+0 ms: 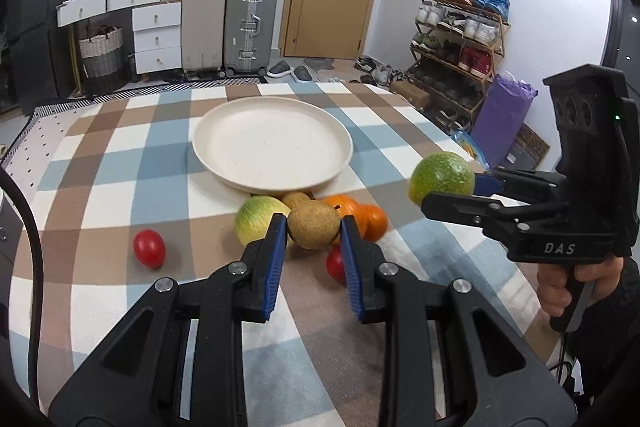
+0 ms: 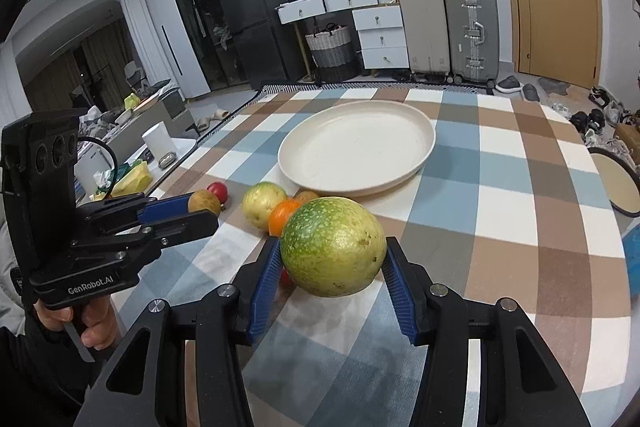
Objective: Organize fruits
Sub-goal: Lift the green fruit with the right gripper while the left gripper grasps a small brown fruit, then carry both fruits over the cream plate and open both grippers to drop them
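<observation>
Gripping the brown pear [image 1: 313, 225] and mottled green fruit [image 2: 333, 247] across their middles, both tongs [image 1: 313, 247] [image 2: 332, 267] held firm, smooth, roll-prone rounds.

Two fruits lifted, the rest lie clustered near the plate.

I see a brown speckled pear [image 1: 313, 225] pinched off the bench and a mottled green-yellow fruit [image 2: 333, 246] held likewise; a green-yellow apple [image 1: 258, 218], an orange [image 1: 360, 217], another brown fruit [image 1: 295, 199] and two red tomatoes [image 1: 149, 248] lie just before the empty cream plate [image 1: 272, 147].
</observation>
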The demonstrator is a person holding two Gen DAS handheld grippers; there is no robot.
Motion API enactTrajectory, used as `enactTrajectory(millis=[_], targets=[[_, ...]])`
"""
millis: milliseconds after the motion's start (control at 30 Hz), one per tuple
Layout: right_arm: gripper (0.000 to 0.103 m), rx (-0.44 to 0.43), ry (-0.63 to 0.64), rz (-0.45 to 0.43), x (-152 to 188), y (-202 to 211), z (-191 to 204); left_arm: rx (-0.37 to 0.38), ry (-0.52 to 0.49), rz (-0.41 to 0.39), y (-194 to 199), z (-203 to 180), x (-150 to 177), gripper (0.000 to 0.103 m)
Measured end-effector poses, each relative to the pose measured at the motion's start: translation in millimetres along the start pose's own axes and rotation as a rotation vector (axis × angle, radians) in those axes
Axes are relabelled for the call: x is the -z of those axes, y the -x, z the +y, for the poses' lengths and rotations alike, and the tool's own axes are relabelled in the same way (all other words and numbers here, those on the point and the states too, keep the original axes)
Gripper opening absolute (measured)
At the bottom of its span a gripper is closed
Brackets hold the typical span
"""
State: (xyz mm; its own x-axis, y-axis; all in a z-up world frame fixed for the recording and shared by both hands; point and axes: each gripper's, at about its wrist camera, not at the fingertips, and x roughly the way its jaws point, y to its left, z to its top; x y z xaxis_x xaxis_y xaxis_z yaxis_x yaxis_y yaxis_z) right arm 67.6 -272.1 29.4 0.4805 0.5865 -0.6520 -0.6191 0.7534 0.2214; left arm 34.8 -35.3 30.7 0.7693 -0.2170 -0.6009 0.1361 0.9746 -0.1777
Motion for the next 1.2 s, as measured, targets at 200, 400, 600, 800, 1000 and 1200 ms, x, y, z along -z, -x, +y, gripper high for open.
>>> enactTrajectory(millis=[200, 400, 600, 800, 1000, 1200], targets=[[0.052, 0.019, -0.002, -0.041, -17, 0, 3, -0.031, 0.042, -0.026, -8, 15, -17, 0.024], [0.052, 0.028, -0.008, -0.056, -34, -6, 4, -0.025, 0.083, -0.029, -22, 25, -30, 0.024], [0.052, 0.032, -0.039, -0.061, -46, -19, -3, -0.042, 0.087, -0.03, -38, 31, -40, 0.024], [0.052, 0.024, -0.06, -0.054, -55, -38, -11, -0.078, 0.076, -0.016, -62, 38, -48, 0.024], [0.052, 0.026, -0.063, -0.031, -59, -59, -15, -0.085, 0.071, 0.005, -86, 47, -55, 0.024], [0.052, 0.029, -0.072, -0.011, -61, -76, -21, -0.092, 0.06, 0.028, -105, 51, -54, 0.024]])
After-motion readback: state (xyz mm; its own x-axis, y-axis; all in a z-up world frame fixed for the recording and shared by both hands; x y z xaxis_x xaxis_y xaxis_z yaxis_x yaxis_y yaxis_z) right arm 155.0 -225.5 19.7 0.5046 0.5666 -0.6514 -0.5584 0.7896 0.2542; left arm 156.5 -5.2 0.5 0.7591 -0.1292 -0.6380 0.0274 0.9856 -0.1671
